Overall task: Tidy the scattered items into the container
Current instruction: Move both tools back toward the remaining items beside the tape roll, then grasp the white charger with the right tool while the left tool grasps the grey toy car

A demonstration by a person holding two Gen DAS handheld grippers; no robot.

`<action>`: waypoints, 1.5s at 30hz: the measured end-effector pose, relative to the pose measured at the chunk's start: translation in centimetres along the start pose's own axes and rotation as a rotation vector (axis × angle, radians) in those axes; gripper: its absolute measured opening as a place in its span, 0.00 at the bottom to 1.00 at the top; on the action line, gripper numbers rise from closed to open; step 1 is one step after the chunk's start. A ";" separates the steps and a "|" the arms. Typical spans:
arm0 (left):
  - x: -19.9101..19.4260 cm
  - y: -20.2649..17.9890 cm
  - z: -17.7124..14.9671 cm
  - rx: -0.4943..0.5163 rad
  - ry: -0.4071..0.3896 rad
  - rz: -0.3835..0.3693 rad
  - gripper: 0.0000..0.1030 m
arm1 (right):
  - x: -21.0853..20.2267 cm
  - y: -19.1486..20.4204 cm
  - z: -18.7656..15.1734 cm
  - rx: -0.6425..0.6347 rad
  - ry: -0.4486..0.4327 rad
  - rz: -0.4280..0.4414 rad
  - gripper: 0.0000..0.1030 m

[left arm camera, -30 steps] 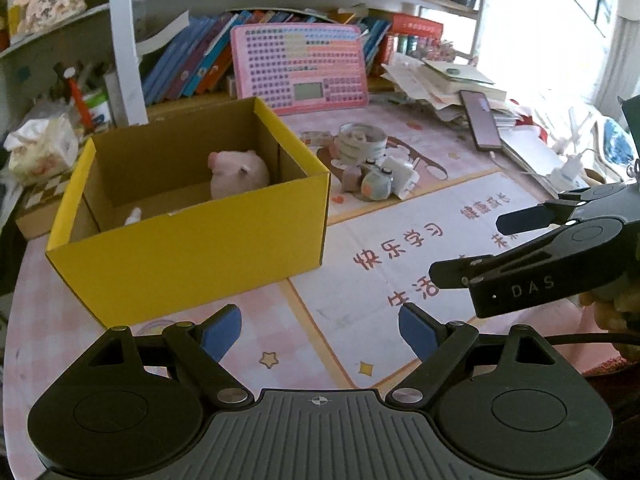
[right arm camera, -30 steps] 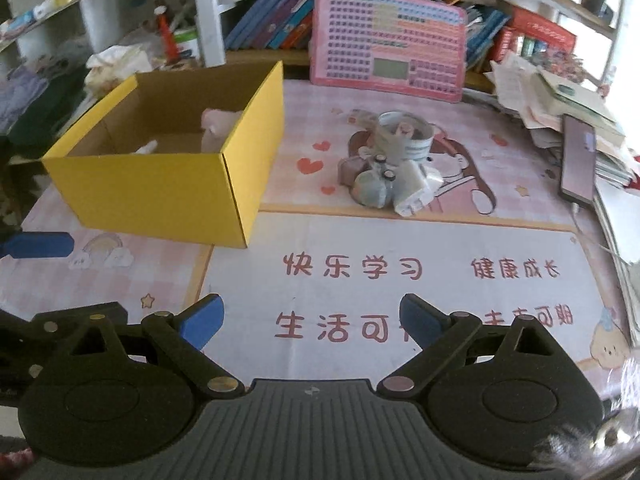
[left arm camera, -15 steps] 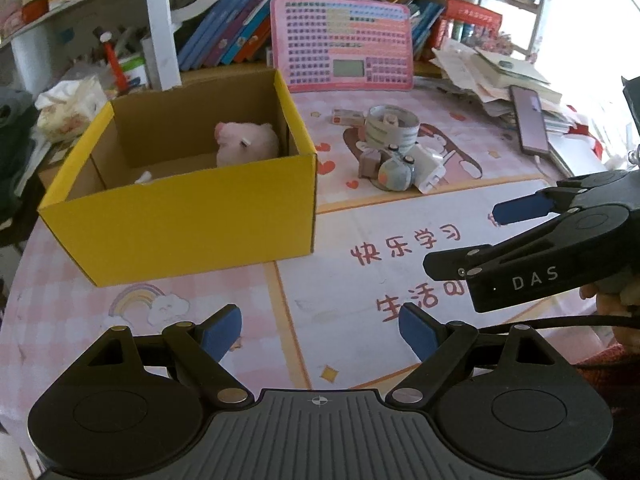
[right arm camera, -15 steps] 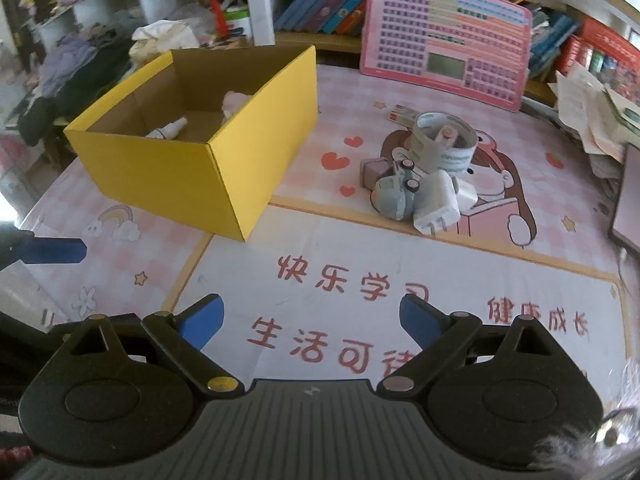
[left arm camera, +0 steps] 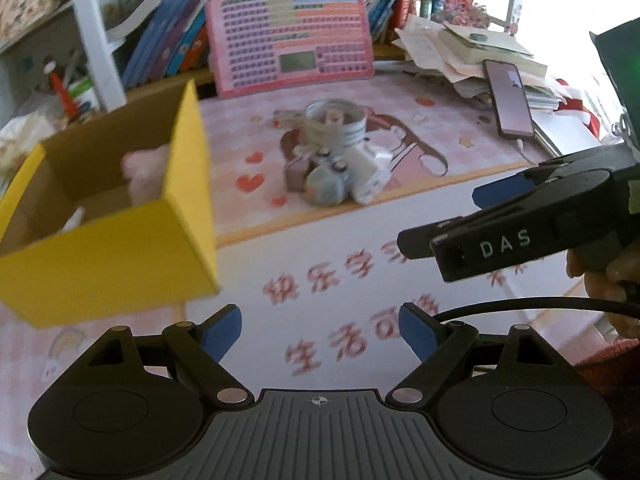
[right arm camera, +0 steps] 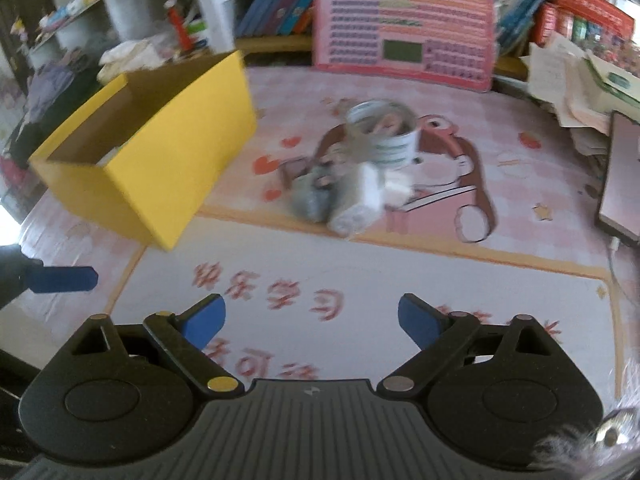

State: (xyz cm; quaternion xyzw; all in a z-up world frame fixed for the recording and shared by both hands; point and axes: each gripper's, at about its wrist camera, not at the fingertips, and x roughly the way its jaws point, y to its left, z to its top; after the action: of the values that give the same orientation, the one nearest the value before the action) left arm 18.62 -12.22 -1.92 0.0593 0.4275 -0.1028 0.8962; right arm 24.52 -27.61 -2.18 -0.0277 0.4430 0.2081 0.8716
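Note:
A yellow cardboard box [left arm camera: 120, 248] [right arm camera: 160, 168] stands at the left, with a pink plush toy [left arm camera: 144, 172] inside. A cluster of scattered items lies mid-table: a roll of tape [left arm camera: 336, 124] [right arm camera: 384, 132], a grey round item [left arm camera: 324, 184] [right arm camera: 312, 196] and a white charger plug [left arm camera: 368, 176] [right arm camera: 360, 204]. My left gripper [left arm camera: 320, 328] is open and empty, near the front of the table. My right gripper [right arm camera: 312, 320] is open and empty; it also shows in the left wrist view [left arm camera: 440, 220], to the right of the cluster.
A pink toy keyboard [left arm camera: 288, 36] [right arm camera: 404, 24] leans against books at the back. A phone [left arm camera: 508, 96] and stacked papers [left arm camera: 460, 48] lie at the right. The pink mat [left arm camera: 320, 272] with printed characters covers the table. Shelf clutter stands behind the box.
Both grippers have moved forward and to the right, toward the cluster of items. The box has shifted left in both views. Both stay open.

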 end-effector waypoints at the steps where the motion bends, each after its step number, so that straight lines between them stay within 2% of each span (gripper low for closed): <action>1: 0.4 -0.3 0.4 0.003 -0.010 0.003 0.85 | 0.0 -0.8 0.2 0.009 -0.012 0.000 0.89; 5: 2.5 -1.2 2.5 0.010 -0.037 0.005 0.83 | 0.9 -3.4 1.0 0.044 -0.036 0.008 0.75; 8: 4.2 -2.0 3.9 0.015 -0.038 -0.002 0.76 | 2.1 -4.6 2.0 0.070 -0.044 0.031 0.68; 10: 5.2 -2.5 4.7 0.032 -0.035 0.000 0.75 | 3.2 -5.2 2.7 0.092 -0.039 0.053 0.66; 13: 6.4 -3.1 5.5 0.051 -0.026 0.009 0.74 | 4.7 -6.0 3.8 0.135 -0.025 0.085 0.58; 21: 8.0 -2.5 6.7 0.027 -0.004 0.028 0.74 | 9.1 -7.4 5.7 0.248 0.038 0.185 0.46; 24: 8.3 -2.3 7.0 0.014 -0.001 0.032 0.74 | 10.3 -7.7 5.9 0.275 0.076 0.225 0.28; 26: 8.6 -2.2 7.1 0.007 0.004 0.030 0.74 | 10.4 -8.0 6.0 0.279 0.077 0.241 0.26; 34: 10.2 -2.2 7.8 -0.007 0.014 0.020 0.74 | 8.7 -9.8 5.6 0.262 0.040 0.167 0.25; 38: 11.3 -1.6 8.3 -0.046 0.011 0.039 0.73 | 7.7 -10.6 5.2 0.269 0.034 0.161 0.24; 42: 12.8 -0.6 9.3 -0.116 0.019 0.063 0.64 | 6.7 -10.6 4.8 0.268 0.021 0.166 0.24; 45: 13.6 -0.4 9.8 -0.122 0.019 0.083 0.58 | 6.4 -10.3 4.7 0.262 0.023 0.172 0.24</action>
State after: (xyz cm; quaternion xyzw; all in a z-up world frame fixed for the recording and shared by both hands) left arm 34.26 -16.35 -6.40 0.0232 0.4388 -0.0386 0.8974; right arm 35.41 -33.70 -5.78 0.1220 0.4769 0.2220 0.8417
